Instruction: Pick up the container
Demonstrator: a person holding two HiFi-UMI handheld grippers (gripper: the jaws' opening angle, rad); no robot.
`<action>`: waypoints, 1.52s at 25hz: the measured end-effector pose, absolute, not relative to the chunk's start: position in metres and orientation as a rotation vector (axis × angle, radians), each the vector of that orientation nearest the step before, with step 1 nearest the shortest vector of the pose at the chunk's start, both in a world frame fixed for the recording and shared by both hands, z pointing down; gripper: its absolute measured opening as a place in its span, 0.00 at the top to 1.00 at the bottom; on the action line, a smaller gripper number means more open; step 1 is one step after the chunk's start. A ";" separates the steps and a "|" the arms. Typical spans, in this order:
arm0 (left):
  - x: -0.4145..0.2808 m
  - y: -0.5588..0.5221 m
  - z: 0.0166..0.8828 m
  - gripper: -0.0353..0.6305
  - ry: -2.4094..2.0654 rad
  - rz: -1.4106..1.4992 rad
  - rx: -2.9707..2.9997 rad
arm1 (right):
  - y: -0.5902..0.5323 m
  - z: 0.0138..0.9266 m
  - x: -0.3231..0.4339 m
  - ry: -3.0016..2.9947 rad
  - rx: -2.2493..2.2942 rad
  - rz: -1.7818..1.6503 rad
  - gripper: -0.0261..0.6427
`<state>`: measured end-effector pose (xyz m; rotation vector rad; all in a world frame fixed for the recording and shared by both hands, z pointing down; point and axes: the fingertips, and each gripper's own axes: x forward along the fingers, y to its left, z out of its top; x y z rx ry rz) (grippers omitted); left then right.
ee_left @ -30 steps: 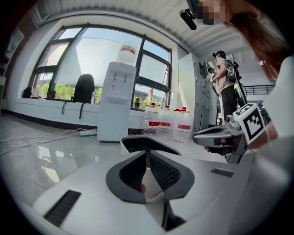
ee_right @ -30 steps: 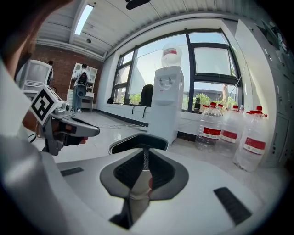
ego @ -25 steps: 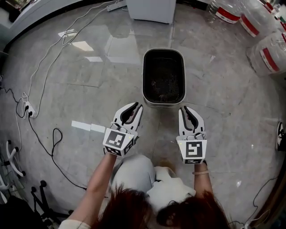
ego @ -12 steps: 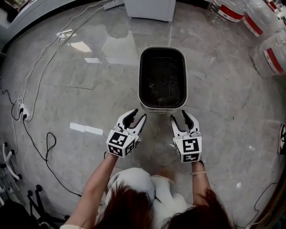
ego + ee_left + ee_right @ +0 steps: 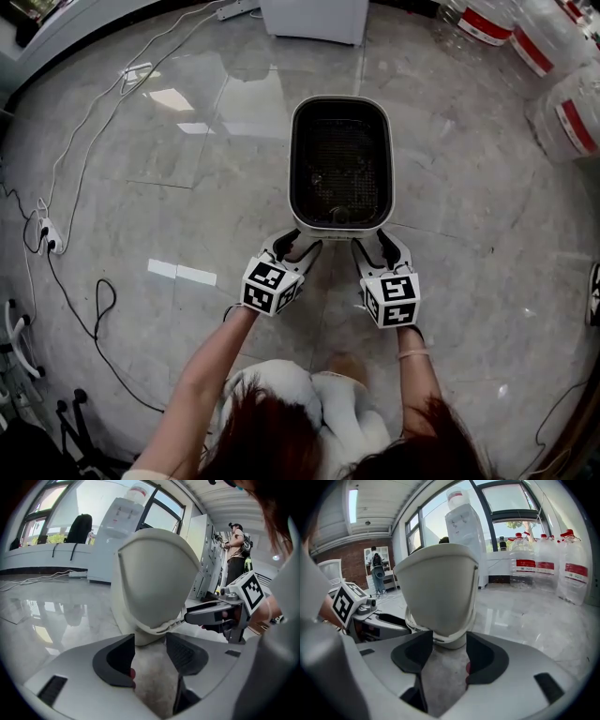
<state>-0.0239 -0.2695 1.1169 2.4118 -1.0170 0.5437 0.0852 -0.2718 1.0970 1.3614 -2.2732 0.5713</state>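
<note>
Left tongs (image 5: 298,247) and right tongs (image 5: 380,246) — just spread apart — each bracket the container's (image 5: 339,169) near end

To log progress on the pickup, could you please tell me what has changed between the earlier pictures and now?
The left gripper and right gripper have come forward and down to the near end of the container. Their jaws have just been opening and stand apart, the container's base at their tips, not gripped. The container stays on the floor; the bottles are unchanged.
</note>
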 end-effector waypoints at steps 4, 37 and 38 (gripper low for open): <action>-0.020 -0.268 1.115 0.65 -1.001 0.581 2.446 | -0.268 1.098 0.084 -2.276 1.358 0.565 0.64; -0.044 -0.253 0.957 0.62 -1.278 0.343 2.751 | -0.261 0.937 0.084 -2.227 1.519 -0.295 0.63; -0.045 -0.256 0.955 0.61 -1.303 0.359 2.762 | -0.262 0.935 0.084 -2.228 1.518 -0.300 0.63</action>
